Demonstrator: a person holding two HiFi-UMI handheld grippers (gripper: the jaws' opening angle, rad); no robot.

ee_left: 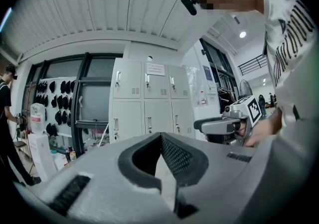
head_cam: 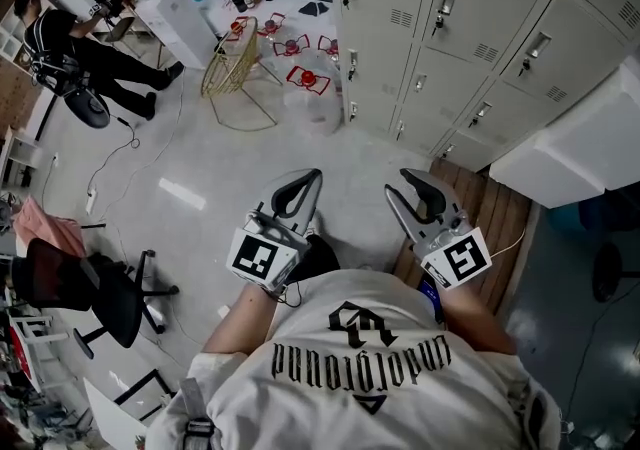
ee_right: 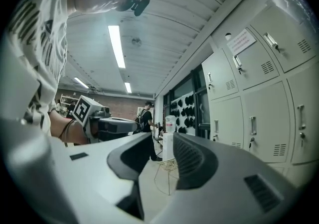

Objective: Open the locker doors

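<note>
A bank of pale grey lockers [head_cam: 470, 28] fills the upper right of the head view, and every door that I can see on it is closed, each with a small metal handle. Both gripper views show the lockers [ee_left: 144, 98] [ee_right: 259, 93] some way ahead. I hold both grippers level in front of my chest, well short of the lockers. The jaw tips of my left gripper [head_cam: 316, 176] [ee_left: 161, 135] meet, with nothing between them. My right gripper [head_cam: 405, 178] [ee_right: 163, 136] stands a little open, and only the floor shows through the gap.
A white slab [head_cam: 580, 148] juts out at the right below the lockers, over a wooden platform [head_cam: 490, 208]. A gold wire chair [head_cam: 235, 68] and red stools [head_cam: 305, 78] stand ahead. A person in black [head_cam: 80, 48] and an office chair [head_cam: 100, 298] are at the left.
</note>
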